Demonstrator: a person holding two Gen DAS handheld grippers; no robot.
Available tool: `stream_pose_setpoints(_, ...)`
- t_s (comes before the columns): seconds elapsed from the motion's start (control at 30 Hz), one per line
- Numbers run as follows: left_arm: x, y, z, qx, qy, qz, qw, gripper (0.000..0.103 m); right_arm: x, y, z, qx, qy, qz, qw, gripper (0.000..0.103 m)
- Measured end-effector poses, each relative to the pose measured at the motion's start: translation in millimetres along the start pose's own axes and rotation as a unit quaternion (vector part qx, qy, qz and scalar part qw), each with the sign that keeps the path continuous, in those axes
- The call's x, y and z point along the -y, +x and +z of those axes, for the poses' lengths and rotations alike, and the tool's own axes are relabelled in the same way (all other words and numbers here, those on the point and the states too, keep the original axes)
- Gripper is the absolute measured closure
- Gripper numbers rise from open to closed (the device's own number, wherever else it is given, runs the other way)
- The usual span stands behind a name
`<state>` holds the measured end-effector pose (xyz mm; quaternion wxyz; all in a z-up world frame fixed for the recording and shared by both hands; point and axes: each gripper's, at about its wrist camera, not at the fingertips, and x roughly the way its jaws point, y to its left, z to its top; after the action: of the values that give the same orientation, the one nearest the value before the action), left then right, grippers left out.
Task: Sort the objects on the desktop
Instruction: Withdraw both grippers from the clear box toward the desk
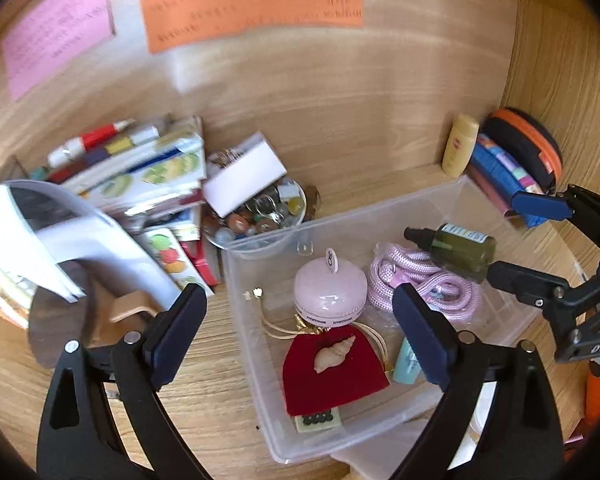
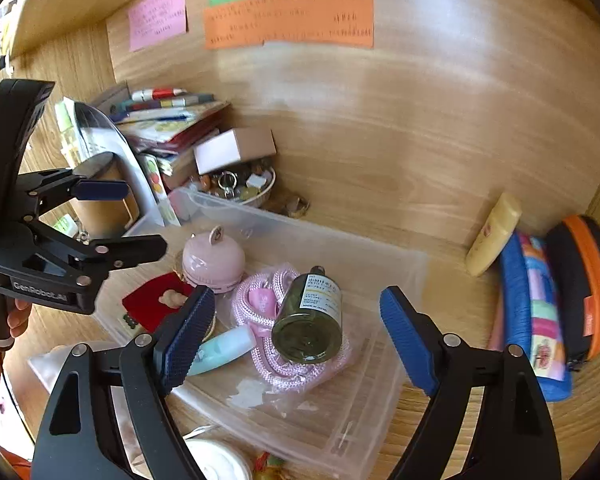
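A clear plastic bin (image 1: 242, 340) stands on the wooden desk. It holds a pink round case (image 1: 330, 298), a coiled pink rope (image 1: 420, 276), a dark green bottle (image 1: 462, 250) lying on the rope, a red pouch (image 1: 332, 380) with a seashell (image 1: 334, 354) on top, and a teal tube (image 1: 406, 362). My left gripper (image 1: 298, 296) hovers open above the bin with nothing between its fingers. My right gripper (image 2: 298, 294) is open too, above the green bottle (image 2: 308, 320), with its pads apart from the bottle. Each gripper shows in the other's view: right gripper (image 1: 508, 236), left gripper (image 2: 140, 218).
A bowl of beads and marbles (image 1: 256, 216) and a messy stack of booklets (image 1: 140, 168) sit left of the bin. A yellow bottle (image 2: 492, 236), a blue pouch (image 2: 528, 320) and an orange-edged zip case (image 2: 588, 284) lean at the right wall. Coloured notes (image 2: 288, 18) hang on the back panel.
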<state>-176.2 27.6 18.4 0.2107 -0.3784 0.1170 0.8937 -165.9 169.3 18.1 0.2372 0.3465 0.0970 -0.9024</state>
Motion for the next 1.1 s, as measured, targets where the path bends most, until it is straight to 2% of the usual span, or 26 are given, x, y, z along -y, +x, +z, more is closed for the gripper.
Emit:
stream_pose_setpoints(0.23,-6,-39,-15,0.045,-0.001,0.001,0.9990,0.005,-9,-29,-10,0.016,-0.002,-0.013,1.000,0.019)
stream_pose_setpoints(0.47,-2,-63,-40,0.061,-0.005,0.013,0.9980,0.004,-16,-48,-29,0.019,-0.005,-0.016,1.000,0.018)
stream_pose_setpoints(0.73,4,-69,-84,0.043,-0.019,0.020,0.9987,0.003,-18,-53,-61,0.001,0.006,-0.016,1.000,0.018)
stream_pose_setpoints(0.97,2,-67,-126,0.014,-0.070,0.034,0.9969,0.003,-11,-54,-87,-0.019,0.032,-0.008,0.999,0.018)
stream_pose_setpoints(1.1,11,-70,-144,0.007,-0.083,0.027,0.9962,0.003,-7,-56,-103,-0.029,0.045,-0.006,0.999,0.018)
